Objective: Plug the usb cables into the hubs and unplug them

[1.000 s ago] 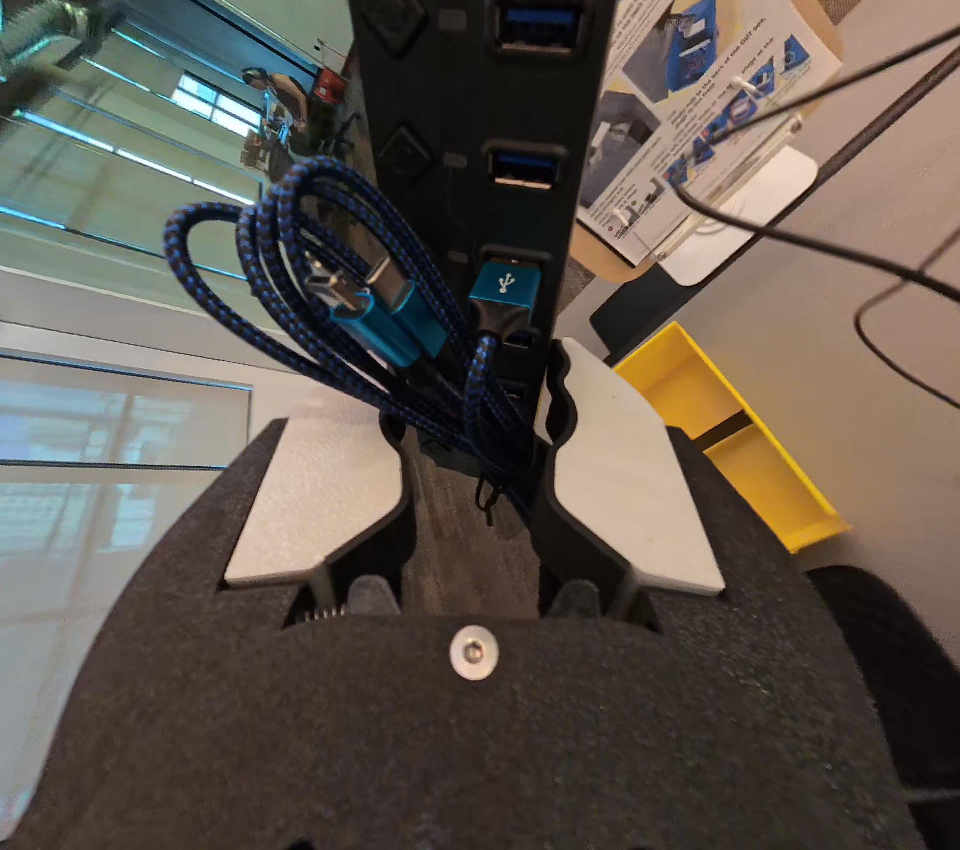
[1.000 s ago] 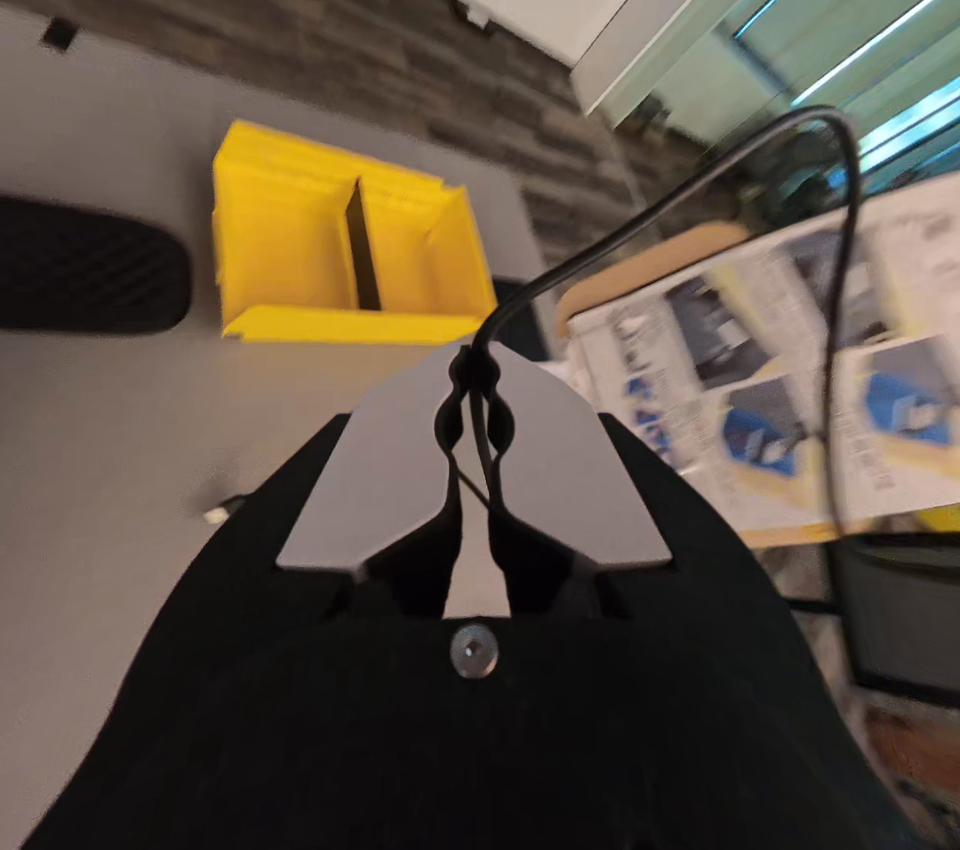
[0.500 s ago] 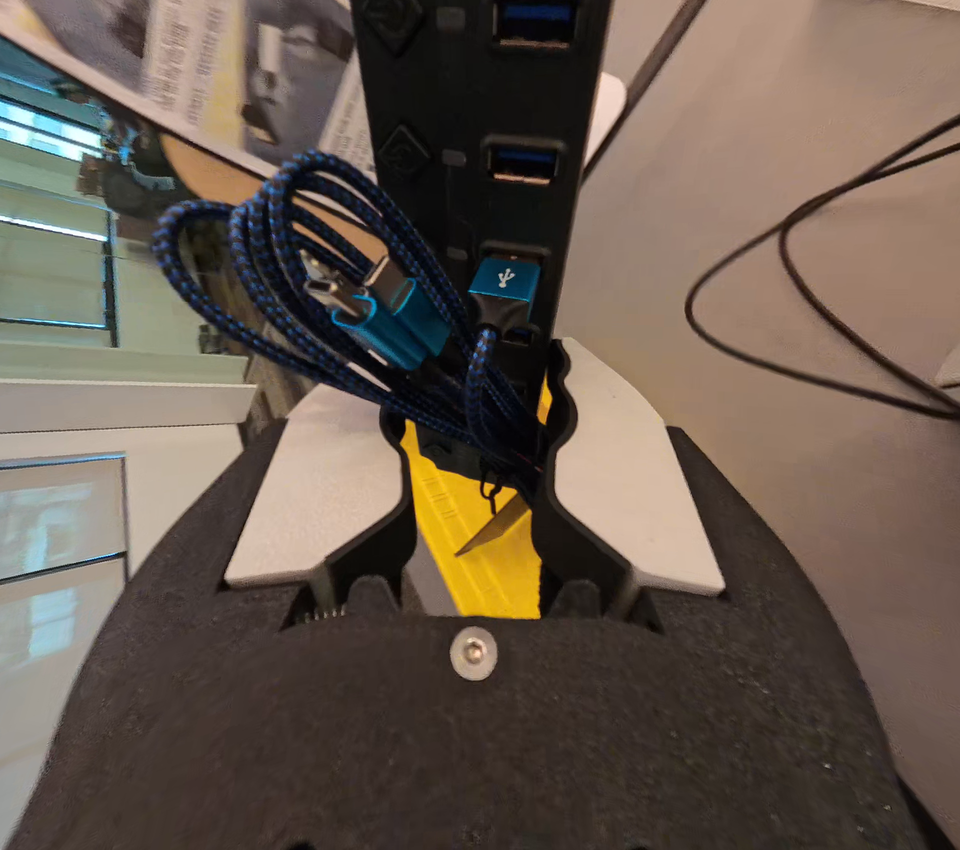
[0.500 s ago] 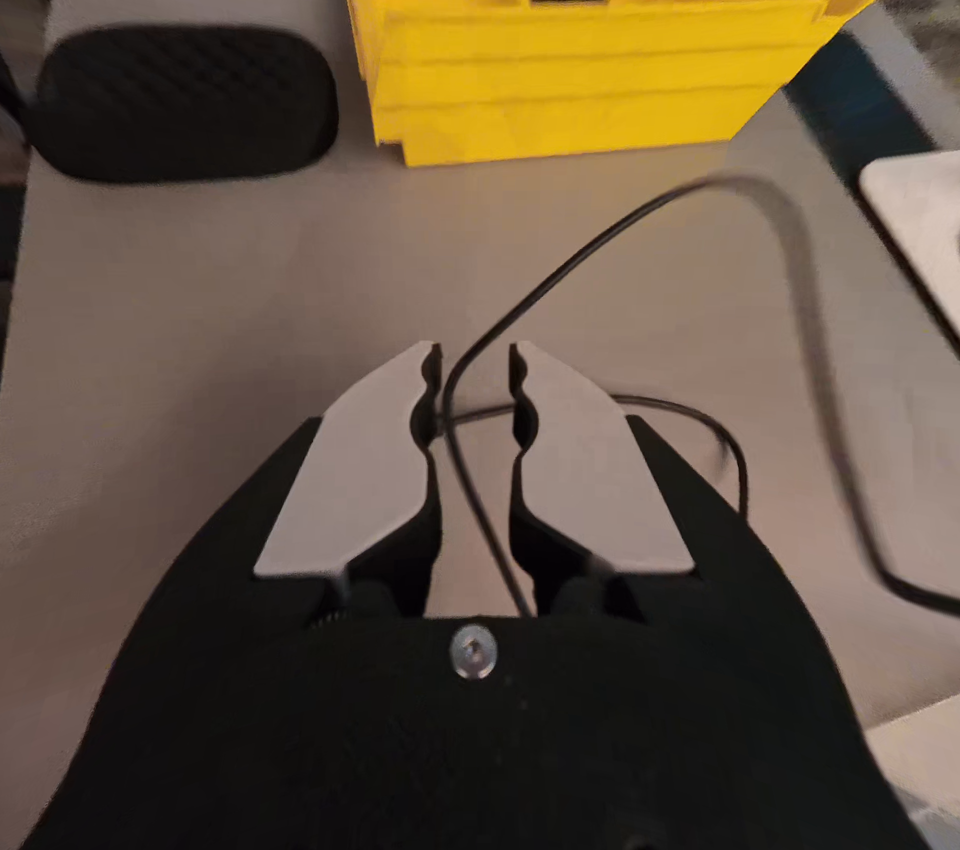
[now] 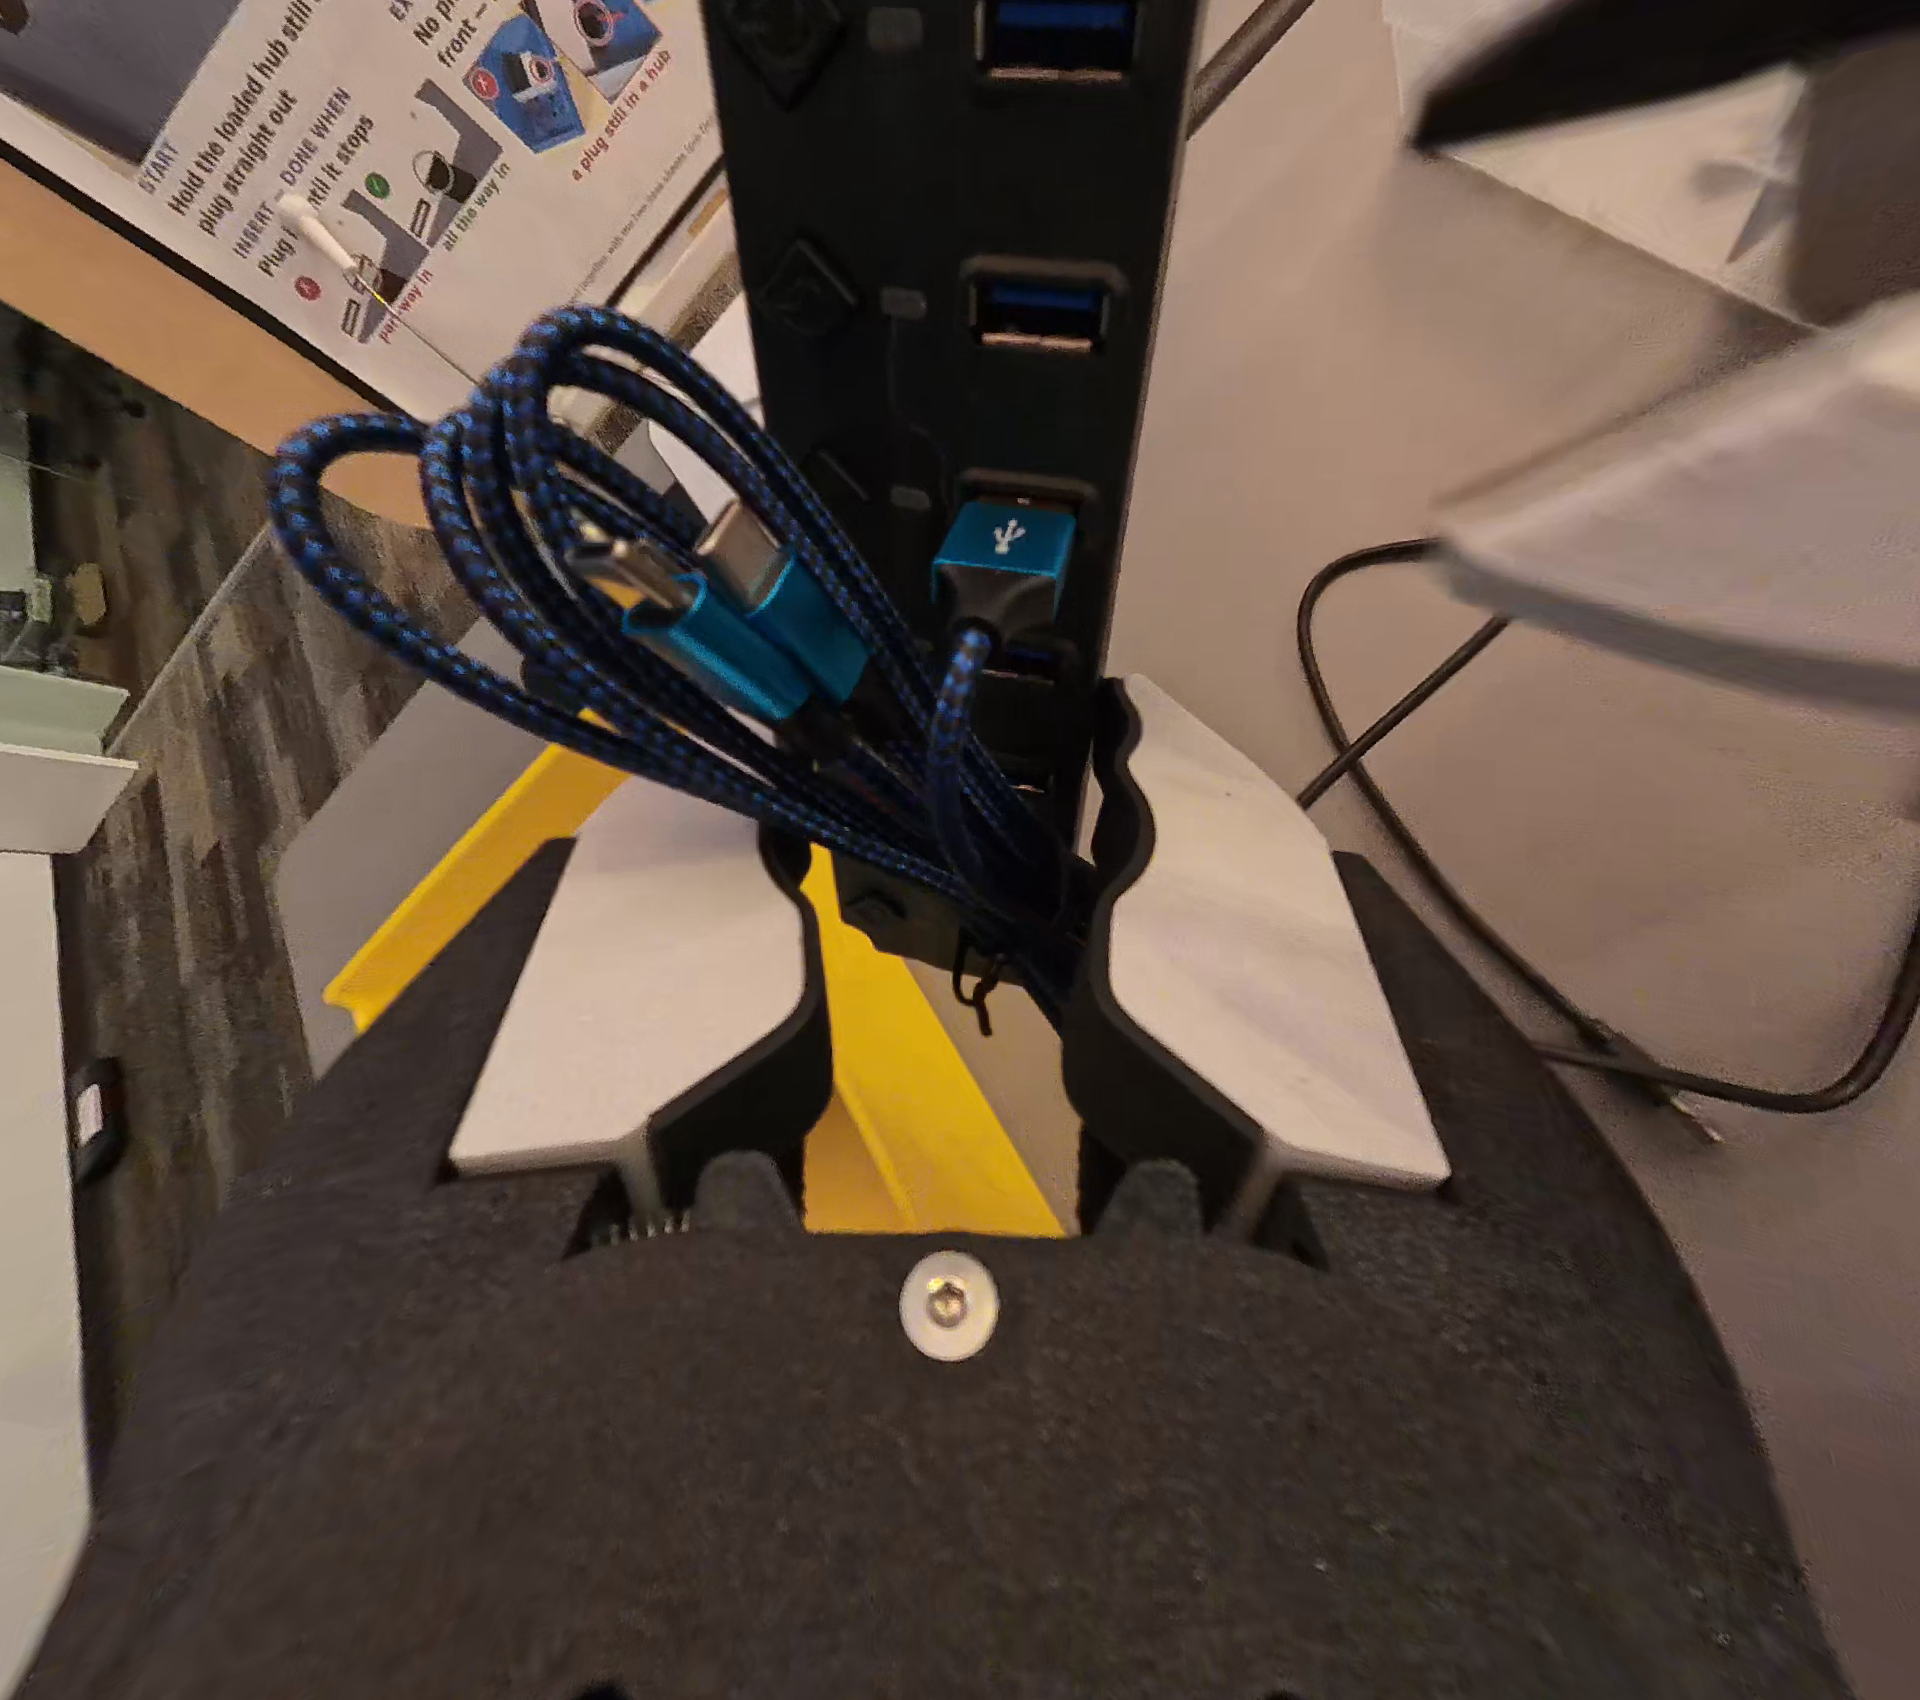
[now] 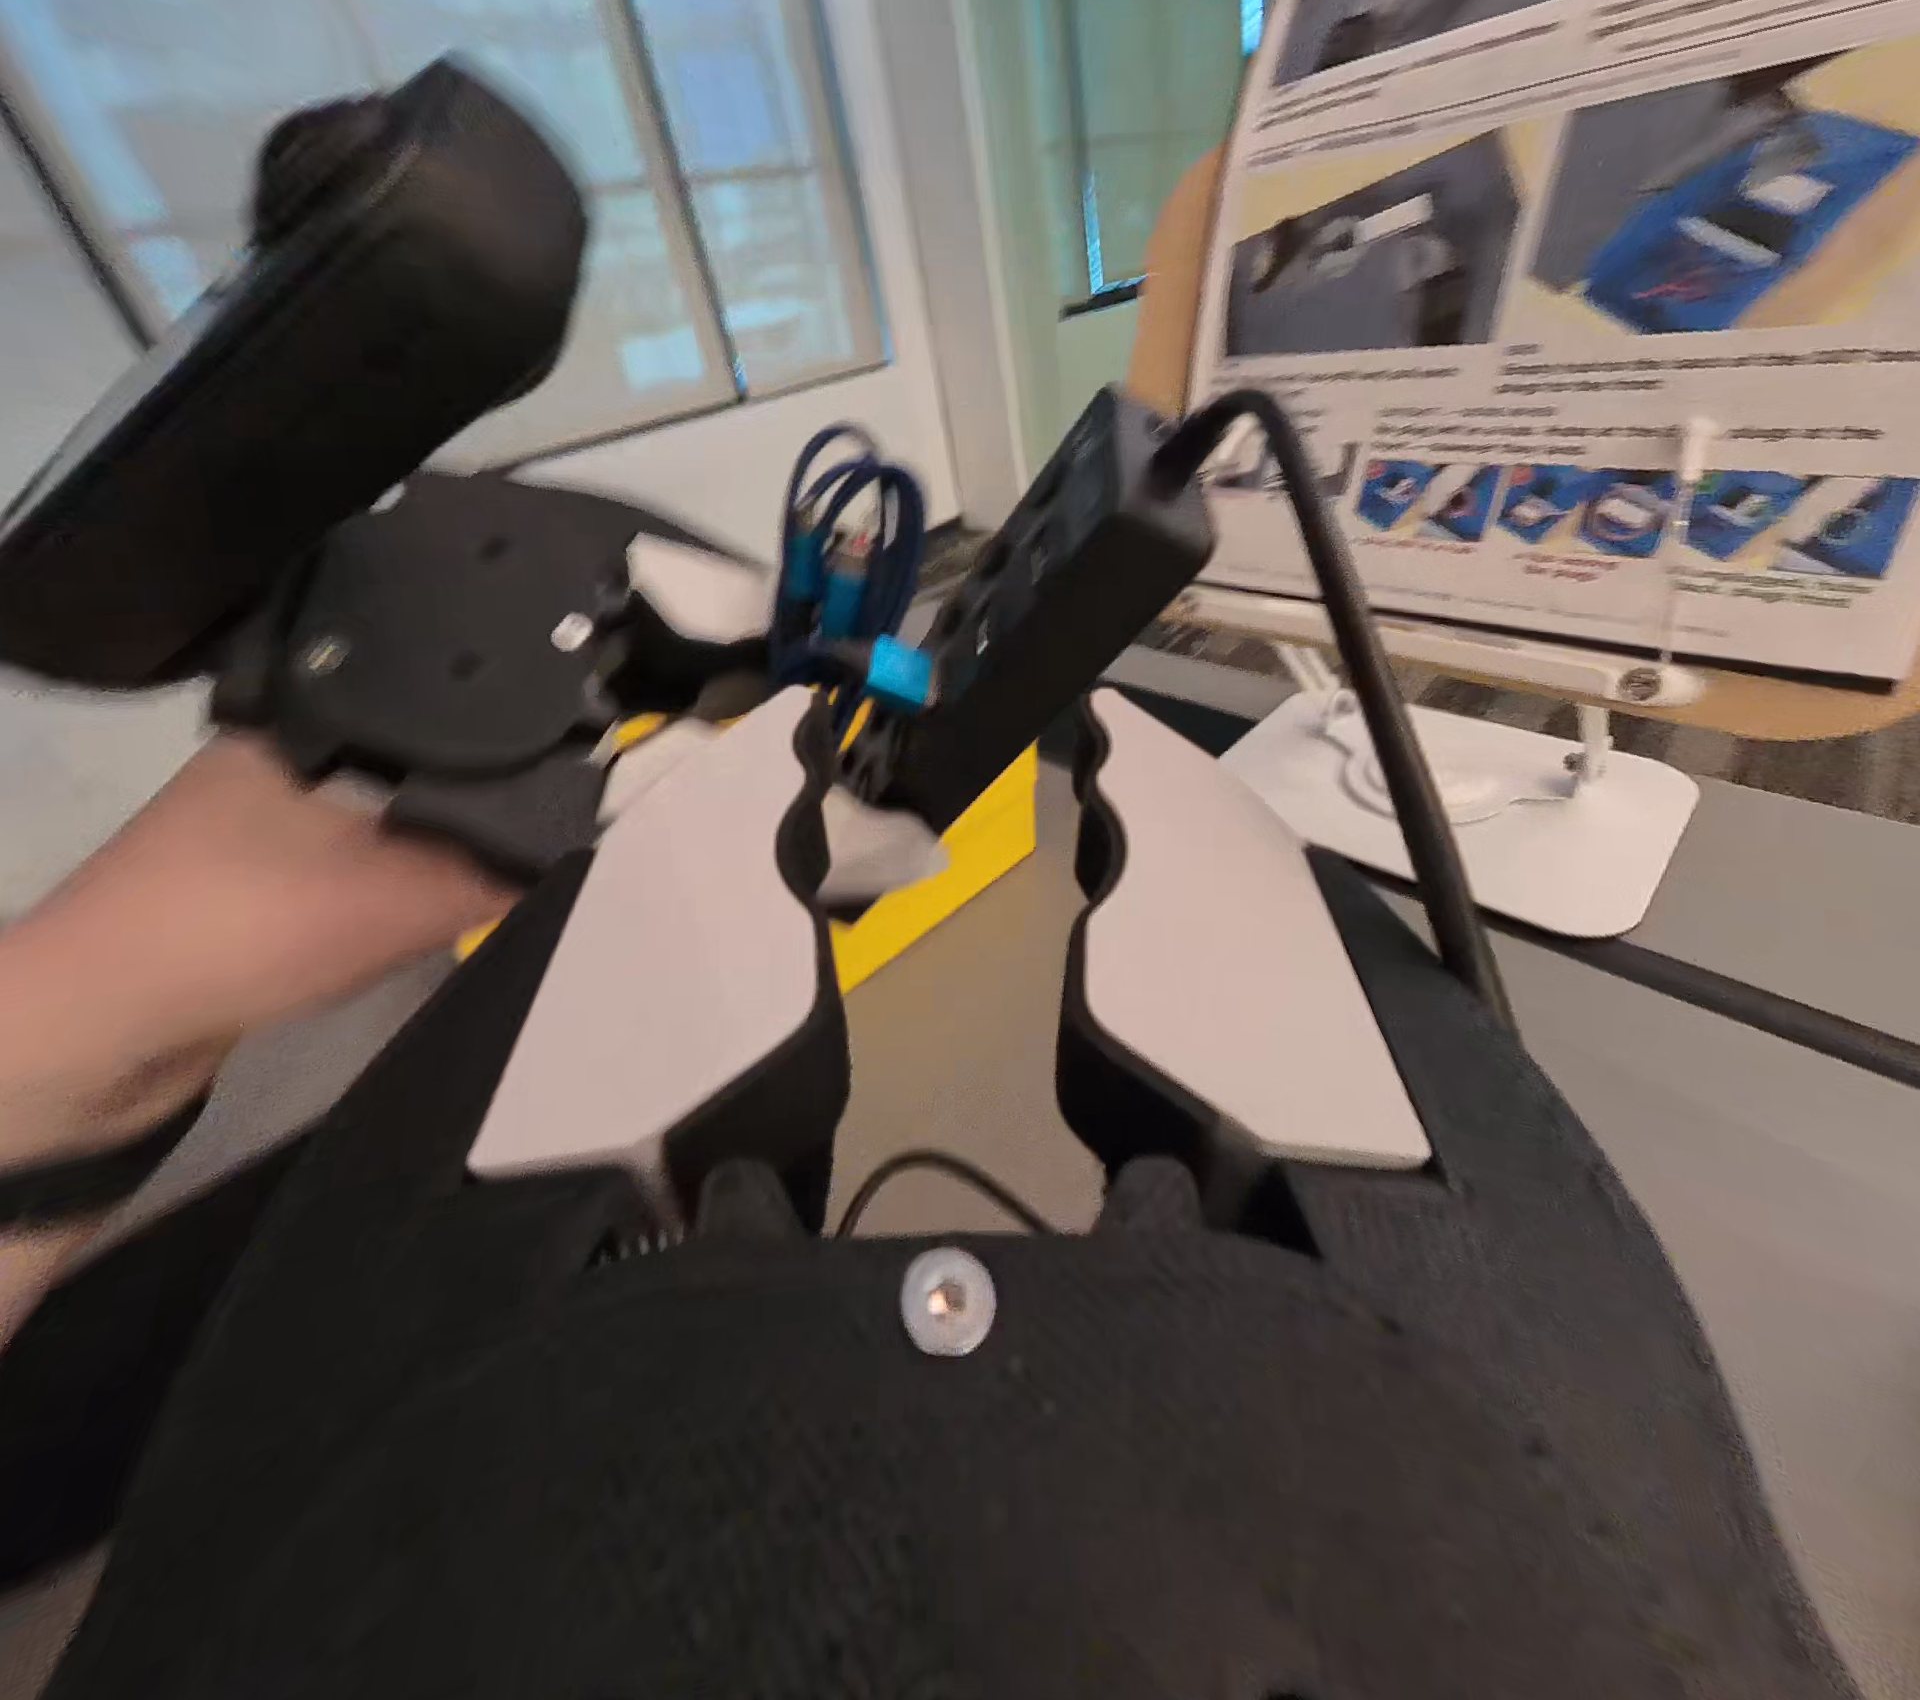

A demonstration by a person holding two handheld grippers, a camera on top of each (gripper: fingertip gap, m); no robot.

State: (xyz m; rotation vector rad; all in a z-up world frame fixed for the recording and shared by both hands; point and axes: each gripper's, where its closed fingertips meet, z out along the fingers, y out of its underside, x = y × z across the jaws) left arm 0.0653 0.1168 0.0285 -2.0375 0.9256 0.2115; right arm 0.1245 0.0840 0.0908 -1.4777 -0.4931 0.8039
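My left gripper (image 5: pixel 951 803) clamped on hub (image 5: pixel 961 196), rigid, light. Right gripper (image 6: pixel 945 809) jaws apart, empty. Blue plug (image 5: pixel 1000 554) small, smooth: pinch its flat sides, not soft braided cable (image 5: pixel 540 528).

The black hub (image 5: pixel 940 216) is running off the top edge of the left wrist view, its lower end and lowest ports lying hidden behind the bundled blue braided cable (image 5: pixel 665 601) and the left gripper (image 5: pixel 951 819), whose own contact with the hub is staying out of sight. The right gripper (image 5: pixel 1704 279) is smearing into a blur at the right edge, cut off. In the right wrist view, motion blur is softening a person's forearm (image 6: pixel 208 954) and a black device (image 6: pixel 301 424) above it, while the instruction sheet (image 6: pixel 1600 196) is running past the frame
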